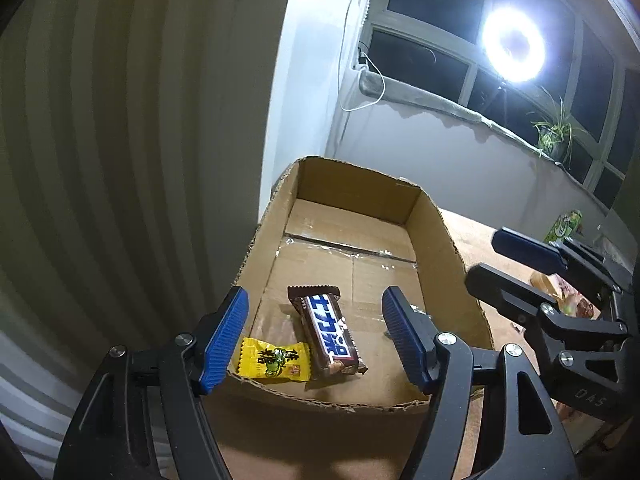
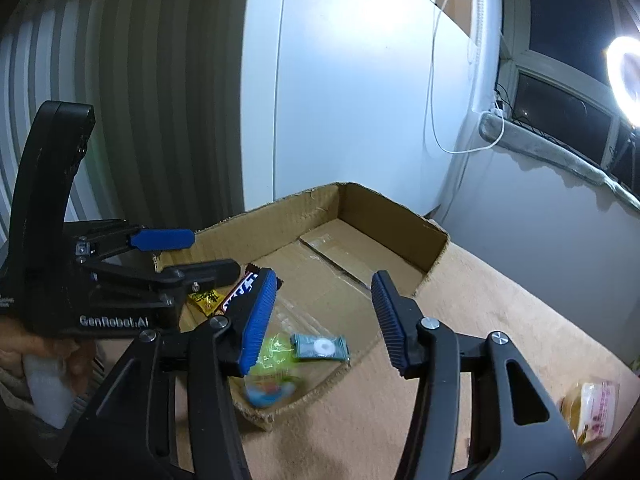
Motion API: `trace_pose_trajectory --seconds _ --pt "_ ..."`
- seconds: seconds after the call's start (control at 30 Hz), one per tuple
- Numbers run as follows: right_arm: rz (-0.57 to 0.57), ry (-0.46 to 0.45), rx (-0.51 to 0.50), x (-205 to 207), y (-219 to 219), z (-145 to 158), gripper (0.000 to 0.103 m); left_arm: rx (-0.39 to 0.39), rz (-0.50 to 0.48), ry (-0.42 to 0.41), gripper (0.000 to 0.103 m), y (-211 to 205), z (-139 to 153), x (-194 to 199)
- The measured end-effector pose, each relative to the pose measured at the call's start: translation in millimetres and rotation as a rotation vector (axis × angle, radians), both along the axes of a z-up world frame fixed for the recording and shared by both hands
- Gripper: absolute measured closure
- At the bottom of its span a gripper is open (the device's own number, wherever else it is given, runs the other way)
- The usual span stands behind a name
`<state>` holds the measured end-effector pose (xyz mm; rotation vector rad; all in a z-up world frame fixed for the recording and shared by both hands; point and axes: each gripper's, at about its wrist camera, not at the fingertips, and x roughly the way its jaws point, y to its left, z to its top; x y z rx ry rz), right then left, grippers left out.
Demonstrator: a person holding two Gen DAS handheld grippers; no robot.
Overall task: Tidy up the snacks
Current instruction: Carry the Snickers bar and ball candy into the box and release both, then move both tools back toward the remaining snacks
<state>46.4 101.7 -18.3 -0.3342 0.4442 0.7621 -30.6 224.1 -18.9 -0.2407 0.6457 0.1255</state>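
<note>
An open cardboard box lies on the tan table. A brown chocolate bar and a yellow candy packet rest on its floor near the front wall. My left gripper hangs open above them, nothing between its pads. In the right wrist view, my right gripper is open over the box's near corner. Below it lie a teal packet and a blurred green-and-blue clear packet, neither touched by the pads. The left gripper shows at the left, with the chocolate bar behind it.
A bread packet lies on the table right of the box. A green packet and more wrapped snacks sit behind the right gripper. A hand holds the left gripper's handle. Wall and window sill stand close behind the box.
</note>
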Motion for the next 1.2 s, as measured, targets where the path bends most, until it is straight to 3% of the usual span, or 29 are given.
trace_pose_trajectory --seconds 0.07,0.13,0.33,0.43,0.83,1.2 --pt "-0.032 -0.032 0.011 -7.9 -6.5 1.1 0.047 -0.004 0.003 -0.009 0.034 0.1 1.7 -1.2" --pt "-0.045 -0.043 0.033 -14.4 -13.0 3.2 0.035 -0.002 0.007 -0.016 0.034 -0.9 3.9 -4.4" --pt "-0.095 -0.018 0.07 -26.8 -38.3 4.3 0.034 -0.004 -0.011 -0.049 0.033 -11.9 14.0 -13.1" --pt "-0.121 -0.004 0.084 -31.4 -55.6 3.0 0.026 0.009 -0.034 -0.052 0.032 -25.1 18.3 -14.3" --pt "-0.242 0.034 0.12 -44.6 -146.4 -12.0 0.025 0.075 -0.175 -0.046 0.032 -102.3 28.0 -3.9" --pt "-0.367 0.081 0.119 -51.2 -219.0 -33.0 0.025 0.108 -0.337 0.012 0.032 -179.1 11.6 28.8"
